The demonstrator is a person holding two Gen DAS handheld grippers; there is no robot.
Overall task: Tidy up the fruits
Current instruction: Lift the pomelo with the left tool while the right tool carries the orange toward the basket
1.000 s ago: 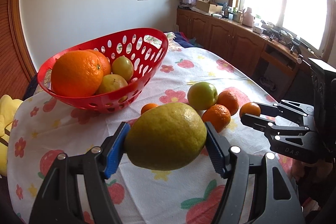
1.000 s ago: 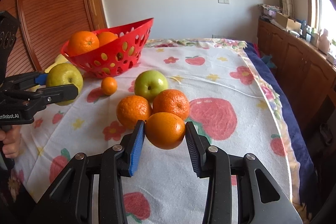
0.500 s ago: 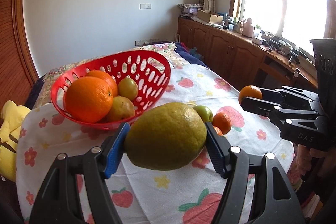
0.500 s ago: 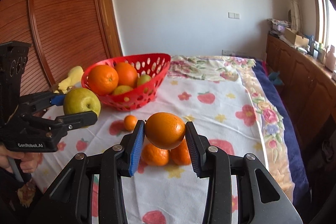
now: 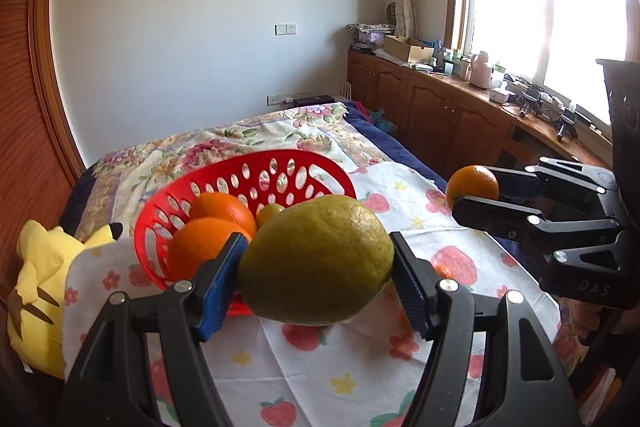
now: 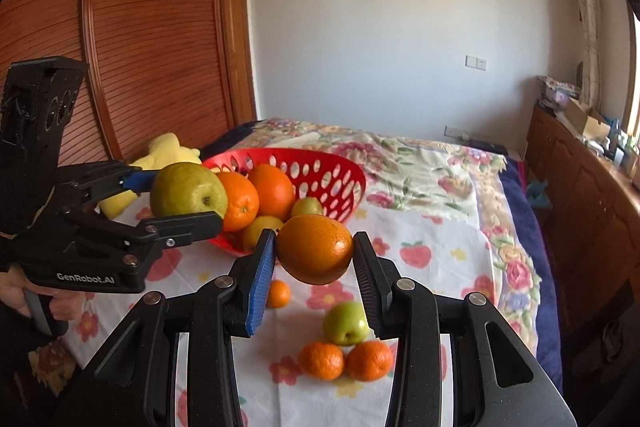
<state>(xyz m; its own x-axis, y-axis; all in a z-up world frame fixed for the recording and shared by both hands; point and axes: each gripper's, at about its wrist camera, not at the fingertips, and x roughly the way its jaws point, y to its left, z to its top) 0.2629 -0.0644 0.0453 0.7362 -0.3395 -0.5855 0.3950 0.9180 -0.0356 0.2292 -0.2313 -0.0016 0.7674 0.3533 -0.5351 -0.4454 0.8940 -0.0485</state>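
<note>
Bright daylight pours through the window — blown-out glare there — fisheye bending and darkening the edges.

A big yellow-green pear and an orange hang up in the air. The red basket holds oranges (two big ones). One green apple lies on the bed.

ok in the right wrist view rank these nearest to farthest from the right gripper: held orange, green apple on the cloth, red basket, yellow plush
1. Held orange, between the right gripper's pads.
2. Green apple, on the cloth just below the fingertips.
3. Red basket, beyond, left of centre.
4. Yellow plush, farthest, behind the basket's left side.
</note>
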